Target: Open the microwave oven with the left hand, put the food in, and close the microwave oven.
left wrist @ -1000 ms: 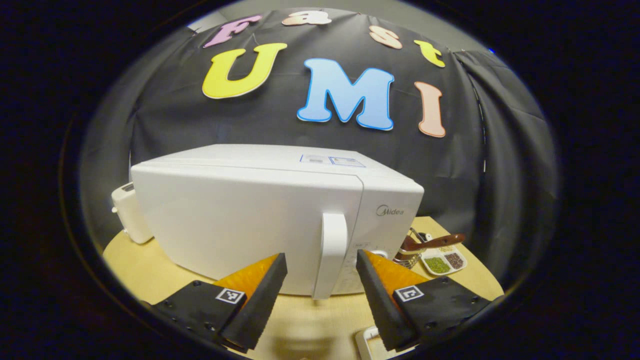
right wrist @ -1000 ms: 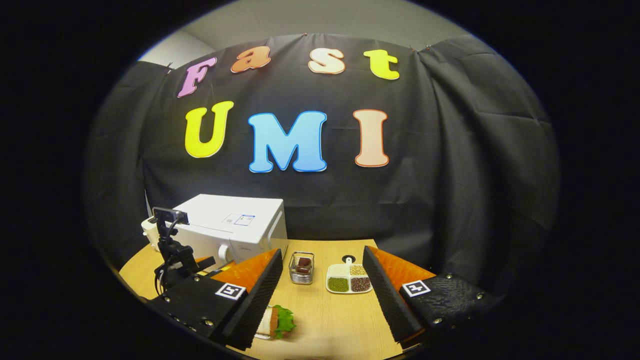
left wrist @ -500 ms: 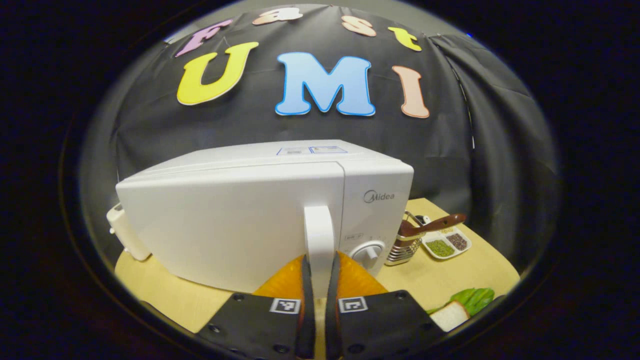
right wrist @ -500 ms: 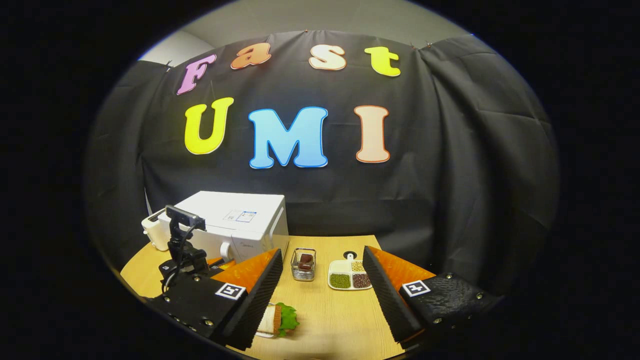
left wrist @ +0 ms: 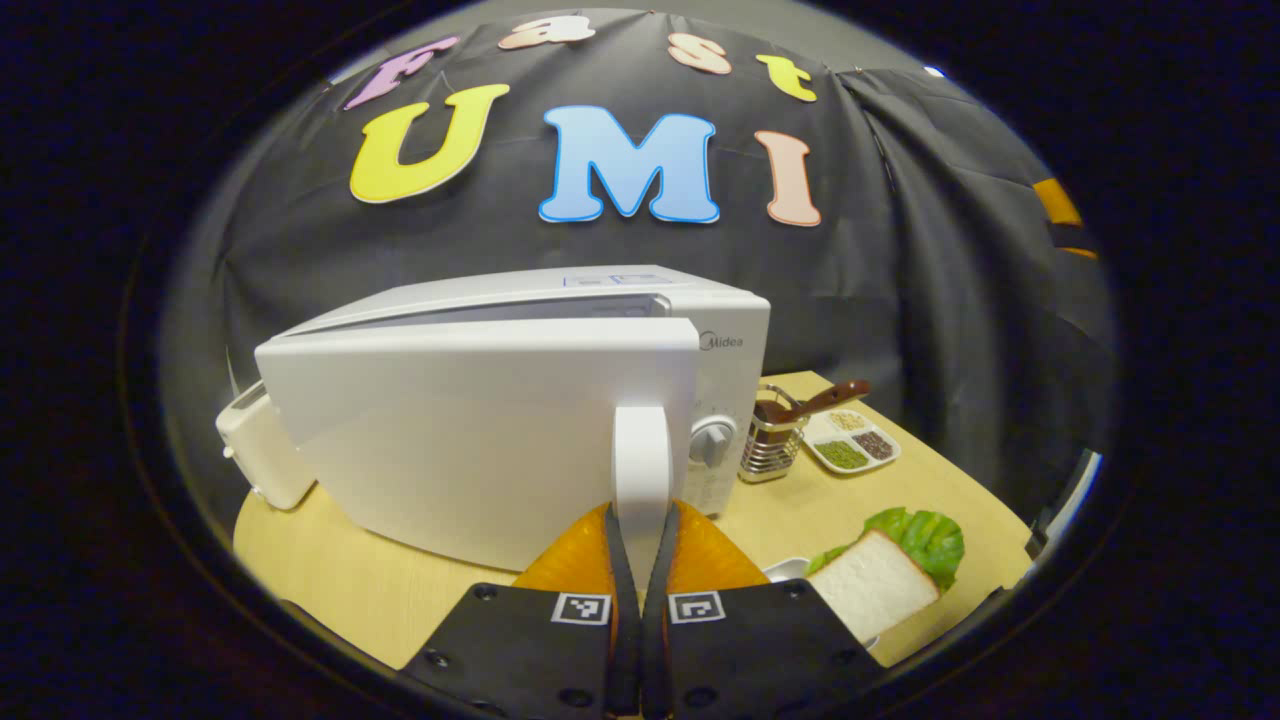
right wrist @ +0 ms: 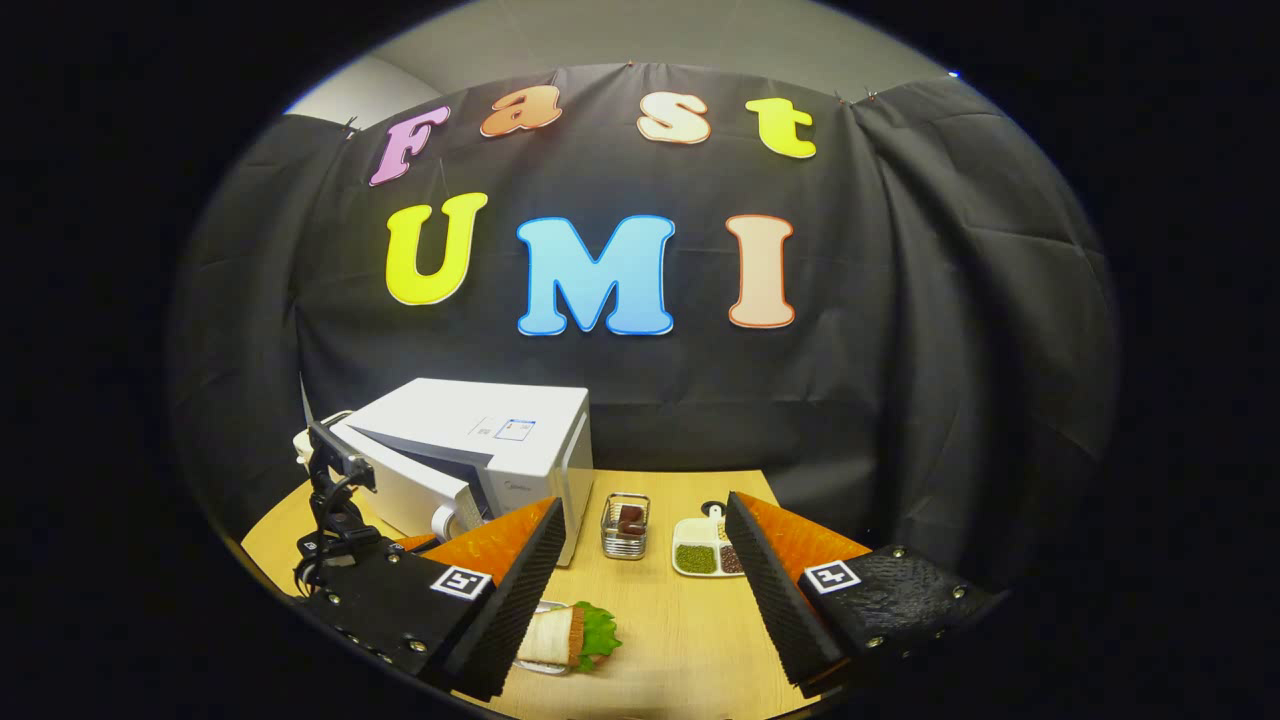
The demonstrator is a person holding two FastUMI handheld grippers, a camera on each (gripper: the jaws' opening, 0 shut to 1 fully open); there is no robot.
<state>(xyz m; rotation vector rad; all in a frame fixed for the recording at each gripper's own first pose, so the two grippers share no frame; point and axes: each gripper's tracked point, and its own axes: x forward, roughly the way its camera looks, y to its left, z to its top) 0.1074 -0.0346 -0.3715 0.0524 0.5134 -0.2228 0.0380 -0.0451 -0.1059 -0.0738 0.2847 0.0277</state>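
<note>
A white microwave (left wrist: 640,295) (right wrist: 480,440) stands on the wooden table (left wrist: 330,580). Its door (left wrist: 470,430) is swung partly out, with a gap at the top edge. My left gripper (left wrist: 640,520) is shut on the vertical door handle (left wrist: 640,460), low on it. A sandwich (left wrist: 890,565) (right wrist: 572,634) with white bread and lettuce lies on a small plate to the right of the microwave. My right gripper (right wrist: 645,585) hovers open above the table, with the sandwich just by its left finger. The left gripper (right wrist: 420,540) appears from behind at the door in the right gripper view.
A wire basket (left wrist: 768,440) (right wrist: 626,528) with a brown-handled utensil stands right of the microwave. Beside it lies a divided dish (left wrist: 850,445) (right wrist: 705,555) of beans. A white appliance (left wrist: 255,450) sits behind the microwave's left end. The table's front edge is near.
My left gripper closed on the door handle and pulled the door partly out. The right gripper stayed open and drifted slightly, the sandwich now a little further right in its view.
</note>
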